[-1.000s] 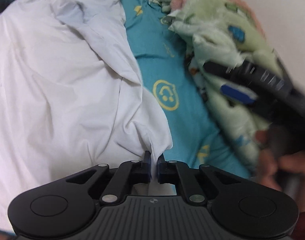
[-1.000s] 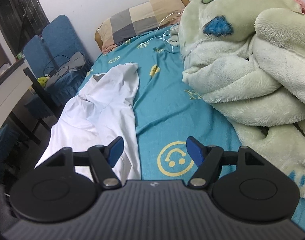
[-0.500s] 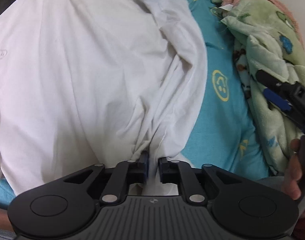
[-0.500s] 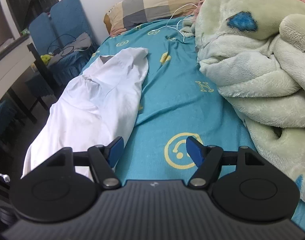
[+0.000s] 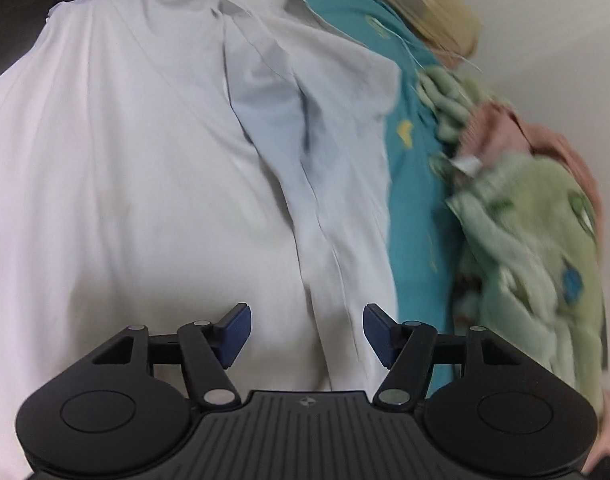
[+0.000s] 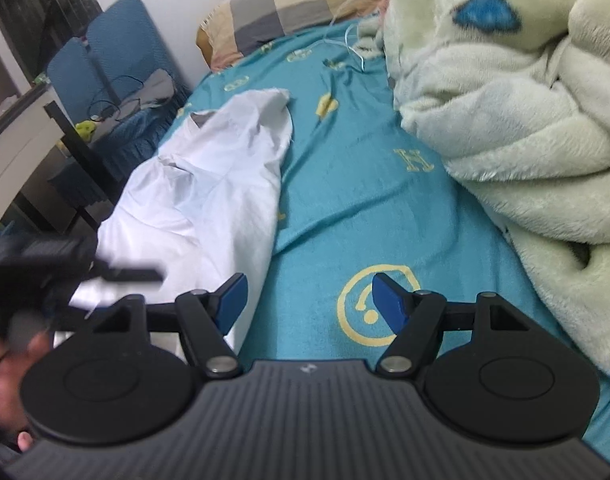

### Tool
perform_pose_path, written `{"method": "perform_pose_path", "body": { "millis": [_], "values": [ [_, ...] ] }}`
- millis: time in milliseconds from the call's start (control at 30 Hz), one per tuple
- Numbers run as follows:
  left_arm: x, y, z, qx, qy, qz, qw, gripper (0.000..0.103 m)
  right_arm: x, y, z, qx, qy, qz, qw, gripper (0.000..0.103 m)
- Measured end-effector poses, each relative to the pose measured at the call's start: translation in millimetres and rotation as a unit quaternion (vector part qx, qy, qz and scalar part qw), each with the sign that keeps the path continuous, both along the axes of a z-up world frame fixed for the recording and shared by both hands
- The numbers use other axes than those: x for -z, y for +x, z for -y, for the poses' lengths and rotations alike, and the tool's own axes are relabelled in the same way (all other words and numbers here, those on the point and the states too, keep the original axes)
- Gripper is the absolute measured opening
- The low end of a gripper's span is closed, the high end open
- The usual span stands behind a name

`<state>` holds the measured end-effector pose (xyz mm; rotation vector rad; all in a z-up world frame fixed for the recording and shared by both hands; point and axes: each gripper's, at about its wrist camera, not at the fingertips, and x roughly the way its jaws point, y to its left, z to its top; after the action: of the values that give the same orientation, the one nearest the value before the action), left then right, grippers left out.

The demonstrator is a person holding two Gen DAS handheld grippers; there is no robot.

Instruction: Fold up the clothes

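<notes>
Am opening left gripper [image 5: 305, 330] above white shirt [image 5: 153, 184], nothing pinched, letting cloth settle on teal bedsheet [image 6: 345, 184]. Am holding right gripper [image 6: 307, 300] spread, empty, waiting beside shirt edge.

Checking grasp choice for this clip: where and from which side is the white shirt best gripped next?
Probably the white shirt at its free long edge beside the bare teal sheet, approached from the sheet side. That edge lies thin and exposed, so one finger could slide under. Right gripper is open and nearest.

Bedroom: bed [image 6: 345, 184], checked pillow [image 6: 289, 12] (plush blanket [image 6: 505, 100] heaped).
</notes>
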<state>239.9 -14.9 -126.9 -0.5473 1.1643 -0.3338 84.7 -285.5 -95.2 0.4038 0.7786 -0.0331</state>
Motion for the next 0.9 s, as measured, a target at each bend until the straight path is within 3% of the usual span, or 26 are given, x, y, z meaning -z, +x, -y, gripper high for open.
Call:
{"method": "perform_pose_path", "body": {
  "millis": [133,167,200,233,267,367,500,633,767,900],
  "values": [
    [27.3,29.9,12.0,0.0,-0.017,0.029,0.9994,0.06,8.7,10.8,1.6,0.001,0.004,-0.009,1.0,0.071],
    [30.5,34.6,14.5,0.003,-0.019,0.04,0.999,0.053,10.7,13.2,1.7,0.0,0.005,-0.01,1.0,0.071],
    [30.6,38.3,17.0,0.008,-0.017,0.055,0.9983,0.044,12.7,15.6,1.8,0.0,0.006,-0.011,1.0,0.071],
    [31.8,42.0,19.6,0.015,-0.015,0.066,0.9976,0.02,14.9,18.1,2.0,-0.001,0.007,-0.013,1.0,0.071],
    [33.0,45.7,22.3,0.026,-0.006,0.073,0.997,0.004,17.1,20.7,2.1,-0.002,0.008,-0.016,1.0,0.071],
    [22.2,53.4,27.3,0.059,0.034,0.11,0.9916,0.003,23.9,28.4,2.8,-0.004,0.011,-0.023,1.0,0.071],
    [-1.9,69.1,23.9,0.046,0.089,0.142,0.9848,0.003,28.1,34.0,5.0,-0.001,0.016,-0.024,1.0,0.071],
    [9.8,81.1,25.2,0.037,0.179,0.159,0.9703,0.004,31.9,36.2,7.0,0.001,0.015,-0.028,0.999,0.071],
    [21.4,67.6,5.2,0.025,0.158,0.141,0.9771,0.01,32.7,36.5,7.3,0.0,0.015,-0.029,0.999,0.071],
    [-9.9,28.3,-5.4,0.04,0.17,0.137,0.975,0.025,32.1,36.1,5.8,-0.007,0.016,-0.028,0.999,0.071]
  ]
}}
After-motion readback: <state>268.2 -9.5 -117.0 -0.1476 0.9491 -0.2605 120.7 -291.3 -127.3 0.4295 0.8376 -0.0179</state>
